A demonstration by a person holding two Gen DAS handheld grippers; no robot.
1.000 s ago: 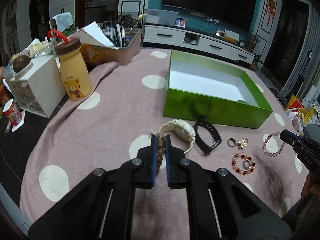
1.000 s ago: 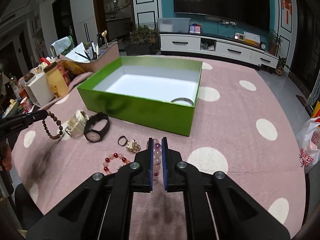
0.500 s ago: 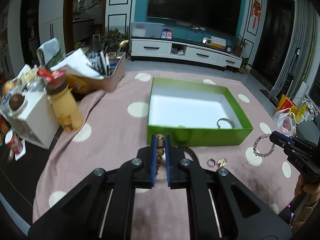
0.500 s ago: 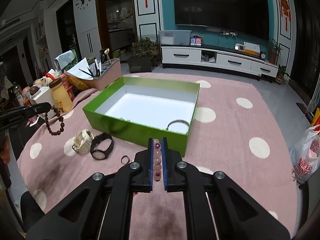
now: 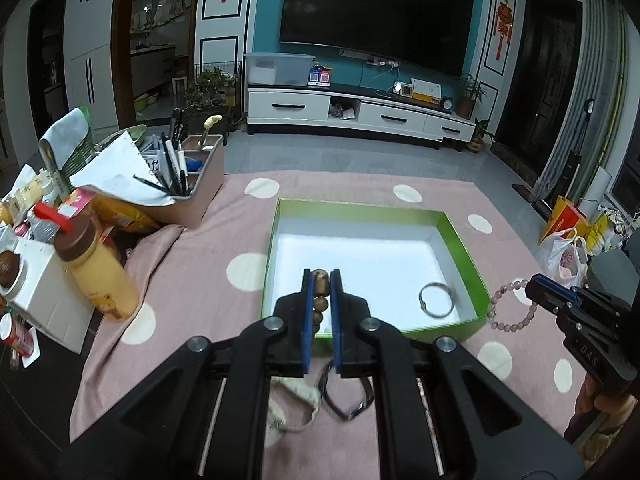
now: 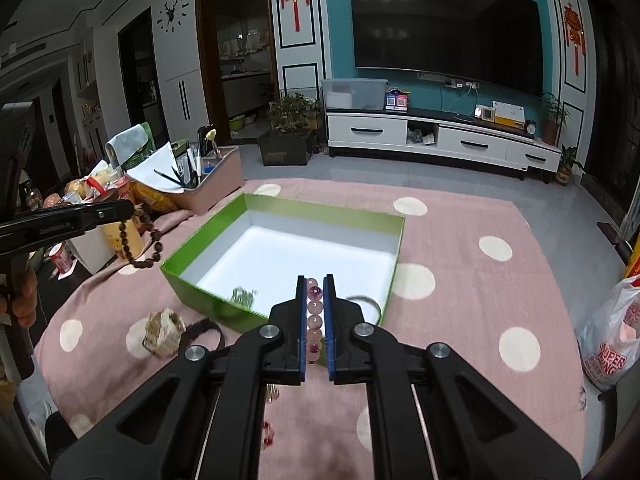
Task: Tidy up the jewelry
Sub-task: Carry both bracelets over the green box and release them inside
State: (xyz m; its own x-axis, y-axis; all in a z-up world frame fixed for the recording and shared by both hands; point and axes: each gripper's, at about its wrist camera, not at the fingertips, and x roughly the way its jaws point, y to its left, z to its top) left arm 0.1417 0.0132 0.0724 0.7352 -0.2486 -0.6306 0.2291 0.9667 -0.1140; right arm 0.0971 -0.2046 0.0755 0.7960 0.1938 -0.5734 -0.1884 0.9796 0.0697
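The bench (image 5: 192, 280) wears a pink cloth with cream dots, and an open green box (image 5: 460, 240) with a white floor sits in the middle of it, a metal bangle (image 5: 436, 300) lying in its near right corner. Along the left edge stand a yellow bottle (image 5: 100, 276), a white carton and a tray of pens (image 5: 192, 184). Behind is a living room with a big dark television (image 5: 376, 28) on a teal wall over a white cabinet.

The left hand-held gripper (image 5: 320, 280) is clamped tight on a brown bead bracelet (image 6: 140, 240), which dangles clear of the cloth. The right hand-held gripper (image 6: 312, 284) is pinched just as tight on a pink bead bracelet (image 5: 512, 304). A cream watch (image 6: 162, 332) and a black watch (image 6: 204, 330) lie in front of the box.

A second ago both bracelets hung low, close over the cloth; they have since come up and in toward the box
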